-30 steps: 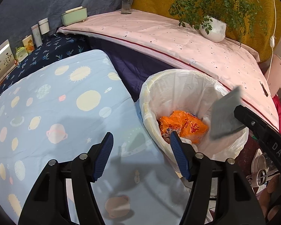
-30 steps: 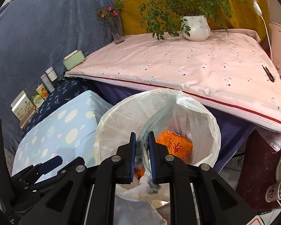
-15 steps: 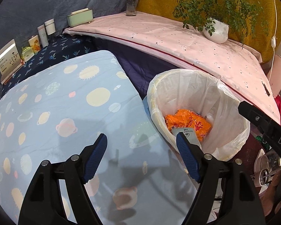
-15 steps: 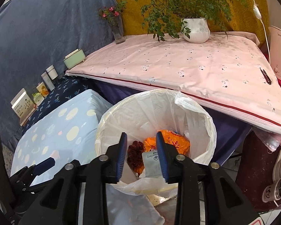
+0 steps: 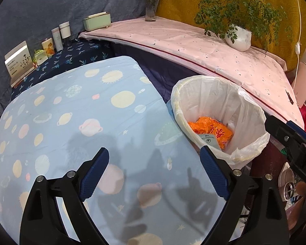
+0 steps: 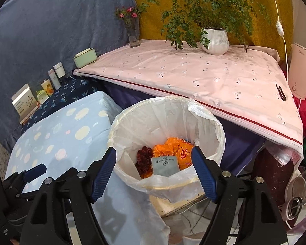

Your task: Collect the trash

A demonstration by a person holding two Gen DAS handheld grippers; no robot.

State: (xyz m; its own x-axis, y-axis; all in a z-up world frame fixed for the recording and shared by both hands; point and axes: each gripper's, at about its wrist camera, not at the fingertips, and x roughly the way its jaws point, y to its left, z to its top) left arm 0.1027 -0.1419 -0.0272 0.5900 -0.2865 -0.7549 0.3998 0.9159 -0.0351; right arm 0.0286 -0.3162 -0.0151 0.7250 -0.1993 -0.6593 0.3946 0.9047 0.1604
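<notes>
Grey packet (image 6: pixel 165 166) now in bin (image 6: pixel 214 122); right gripper (image 6: pixel 154 171) released.

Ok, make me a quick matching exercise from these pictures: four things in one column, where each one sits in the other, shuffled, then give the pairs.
Things:
1. grey packet
2. potted plant
3. green box
4. left gripper

Places:
A. over the planet-print sheet, jaws open
B. on the pink cloth, at its back
C. inside the bin, against the orange wrapper
D. at the pink cloth's left corner

Pairs: 1-C, 2-B, 3-D, 4-A
</notes>
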